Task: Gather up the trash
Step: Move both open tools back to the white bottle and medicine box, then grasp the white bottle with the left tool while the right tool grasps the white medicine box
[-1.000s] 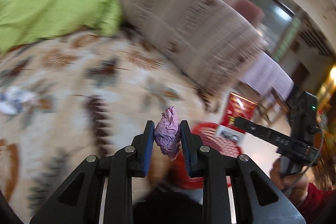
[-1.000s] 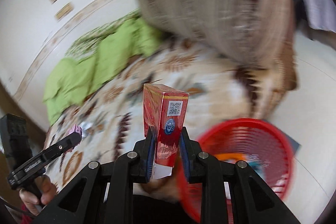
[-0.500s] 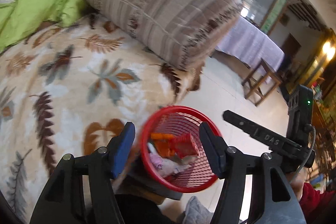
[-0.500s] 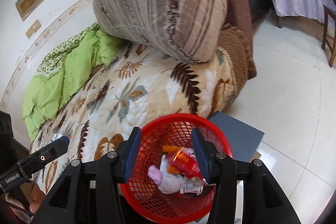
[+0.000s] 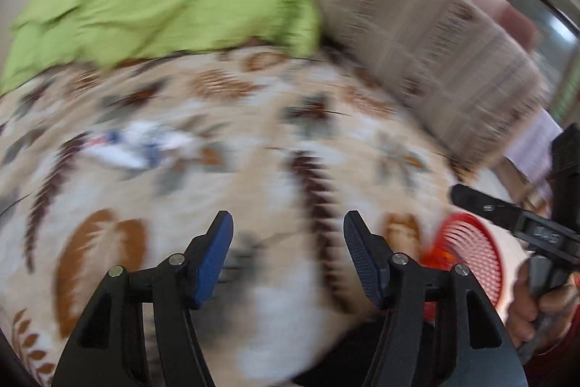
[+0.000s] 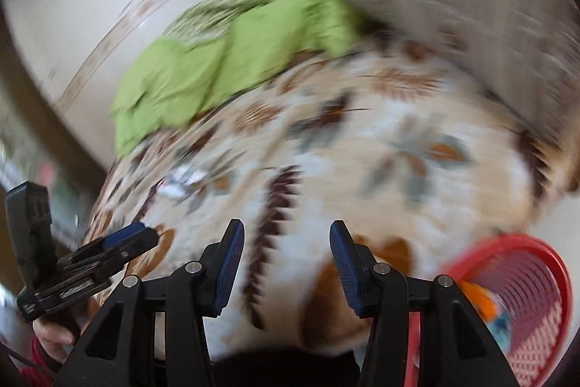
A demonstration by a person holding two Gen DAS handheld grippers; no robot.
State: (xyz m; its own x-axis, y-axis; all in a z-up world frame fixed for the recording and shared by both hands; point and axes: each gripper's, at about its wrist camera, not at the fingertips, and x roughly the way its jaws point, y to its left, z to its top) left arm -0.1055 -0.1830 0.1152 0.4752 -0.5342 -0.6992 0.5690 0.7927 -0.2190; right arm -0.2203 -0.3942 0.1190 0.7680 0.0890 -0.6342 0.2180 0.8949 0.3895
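Both views are blurred by motion. My left gripper (image 5: 288,229) is open and empty above the leaf-patterned blanket (image 5: 253,140). A white and blue piece of trash (image 5: 141,145) lies on the blanket, up and to the left of it. The red mesh basket (image 5: 467,260) stands at the lower right, partly behind the right finger. My right gripper (image 6: 286,238) is also open and empty over the blanket. In the right wrist view the same white trash (image 6: 181,182) lies to the upper left and the red basket (image 6: 525,296), with orange and blue trash inside, is at the lower right.
A green quilt (image 5: 163,13) is bunched at the far side of the bed, and a large striped pillow (image 5: 427,35) lies at the right. The other hand-held gripper shows at the right edge (image 5: 525,227) of the left wrist view and at the left edge (image 6: 87,260) of the right wrist view.
A second ago both grippers held trash, a purple wad and a red box. Both jaws opened over the red basket, where the items lie. Both grippers have since swung left, back over the blanket.
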